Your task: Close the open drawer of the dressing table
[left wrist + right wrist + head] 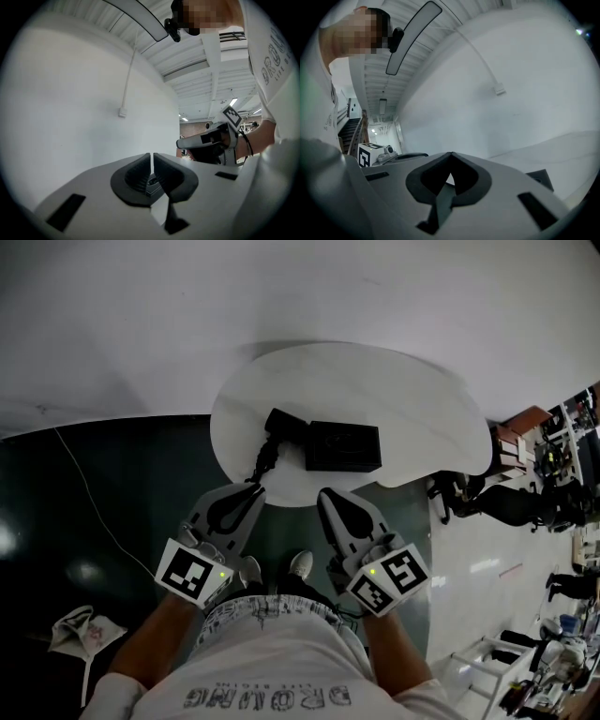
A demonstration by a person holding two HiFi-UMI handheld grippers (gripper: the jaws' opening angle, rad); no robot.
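The dressing table's white oval top (375, 381) lies below me against a white wall. No drawer shows in any view; the front under the top is hidden. On the top sit a black box (343, 446) and a smaller black item (283, 422) with a cable. My left gripper (253, 491) hovers at the top's near edge, its jaws together and empty. My right gripper (327, 495) hangs beside it, tips touching with nothing between them. The left gripper (152, 154) and the right gripper (451, 153) each face the bare wall in their own views.
Dark floor surrounds the table's left side, with a thin white cable (89, 493) and a crumpled cloth (80, 629) on it. A dark chair-like shape (497, 504) and cluttered shelves (562, 446) stand at the right. My shoe (300, 564) is under the table's near edge.
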